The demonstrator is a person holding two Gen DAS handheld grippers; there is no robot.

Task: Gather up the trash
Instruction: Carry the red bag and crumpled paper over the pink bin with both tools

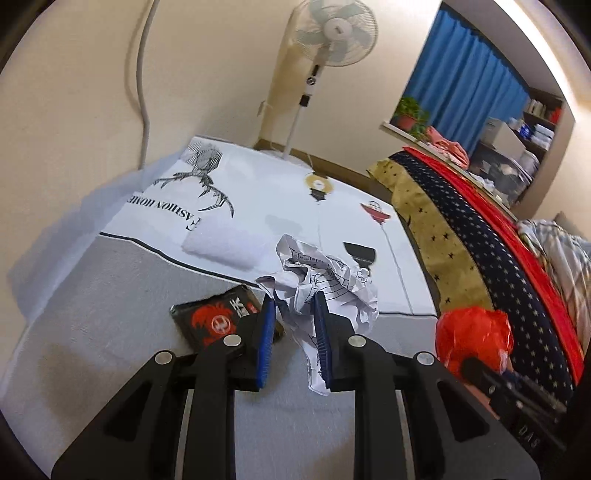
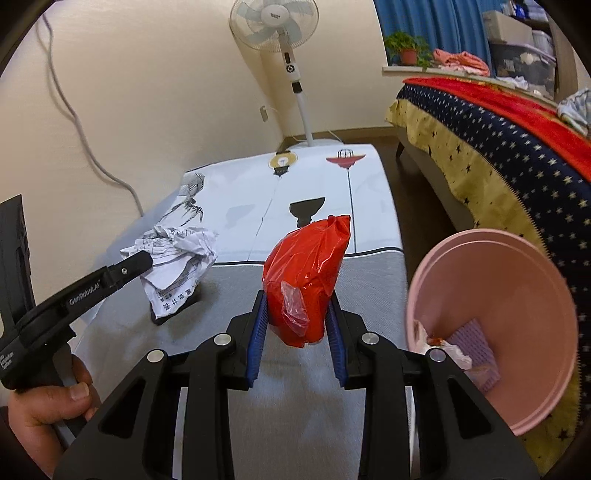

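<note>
Trash is gripped: crumpled paper (image 1: 325, 280) in our left gripper (image 1: 295, 332), red bag (image 2: 306, 277) in right gripper (image 2: 297, 325); next, carry both to the pink bin (image 2: 491, 258) at three o'clock.

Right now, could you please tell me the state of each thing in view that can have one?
Left gripper: jaws shut on the crumpled paper.
Crumpled paper: balled up, held off the bed.
Right gripper: jaws shut on the red plastic bag.
Red plastic bag: scrunched, held upright.
Pink bin: open, tilted towards the camera, some trash inside.
Black packet: lying flat on the bed.
Fan: blades appear still.
</note>
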